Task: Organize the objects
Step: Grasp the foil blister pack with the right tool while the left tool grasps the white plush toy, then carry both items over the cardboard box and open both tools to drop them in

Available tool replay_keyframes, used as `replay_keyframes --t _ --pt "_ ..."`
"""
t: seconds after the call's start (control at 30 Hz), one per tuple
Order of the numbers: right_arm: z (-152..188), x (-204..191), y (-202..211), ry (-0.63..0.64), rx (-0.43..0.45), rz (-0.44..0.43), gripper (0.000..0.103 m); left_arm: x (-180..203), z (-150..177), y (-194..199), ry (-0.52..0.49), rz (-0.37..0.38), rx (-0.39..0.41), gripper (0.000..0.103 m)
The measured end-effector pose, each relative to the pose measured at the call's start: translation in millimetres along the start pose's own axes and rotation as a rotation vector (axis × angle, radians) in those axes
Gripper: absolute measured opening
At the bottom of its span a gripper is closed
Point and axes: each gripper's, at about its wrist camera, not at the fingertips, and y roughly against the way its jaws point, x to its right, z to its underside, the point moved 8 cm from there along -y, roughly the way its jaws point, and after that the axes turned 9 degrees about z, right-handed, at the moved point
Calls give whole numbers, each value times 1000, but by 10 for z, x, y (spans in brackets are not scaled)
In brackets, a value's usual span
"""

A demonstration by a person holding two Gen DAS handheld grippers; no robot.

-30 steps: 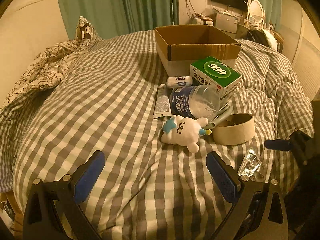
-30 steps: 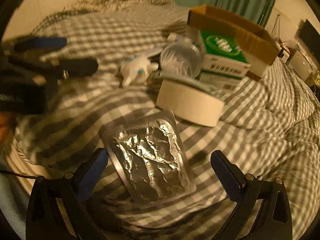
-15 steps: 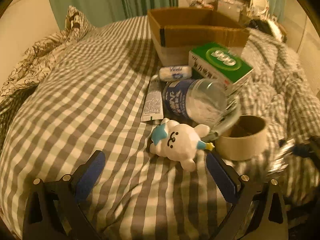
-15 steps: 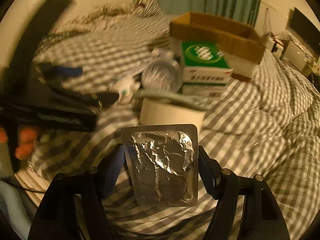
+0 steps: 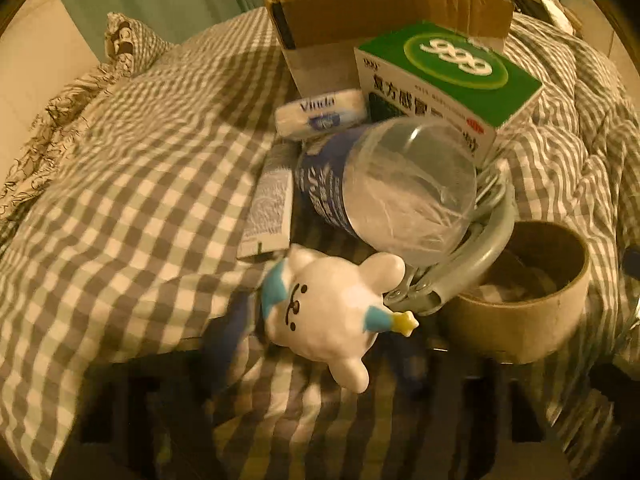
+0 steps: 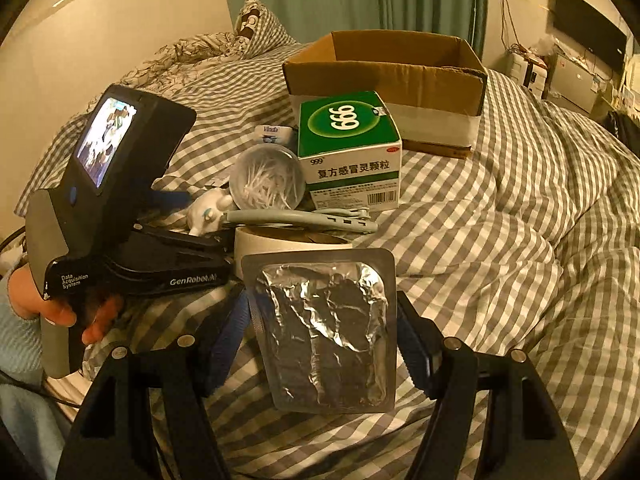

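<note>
Lifted off the checked bed (image 6: 500,208) since a second ago, the crinkled silver foil blister pack (image 6: 324,328) sits pinched in my right tool (image 6: 322,344); my left tool (image 5: 316,344) is closing around the white plush toy (image 5: 328,312).

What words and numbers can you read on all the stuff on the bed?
"999" and "复方感冒灵颗粒": green medicine box
"Vinda": small tissue pack
"GenRobot.AI" and "Data Acquisition System": left gripper
Blue bottle label, gray tube, the box's small print: too blurred to read.
</note>
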Motion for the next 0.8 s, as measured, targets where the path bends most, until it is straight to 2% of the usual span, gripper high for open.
replay_keyframes --t 0.17,0.37,0.43,0.5,0.6,0.8 --pt "-10 0 61 9 13 -2 70 26 92 104 -28 38 16 56" --pt "-93 -12 273 9 56 14 70 -16 267 473 0 105 43 55" --pt "-132 -5 340 8 64 29 70 0 296 651 7 90 66 55" --pt "-195 13 423 3 79 39 70 17 228 864 -3 87 121 55" --pt "-337 51 566 -12 115 37 70 71 41 1147 -4 120 199 51" --pt "-820 186 850 -21 213 67 70 143 -467 1424 -24 166 299 51"
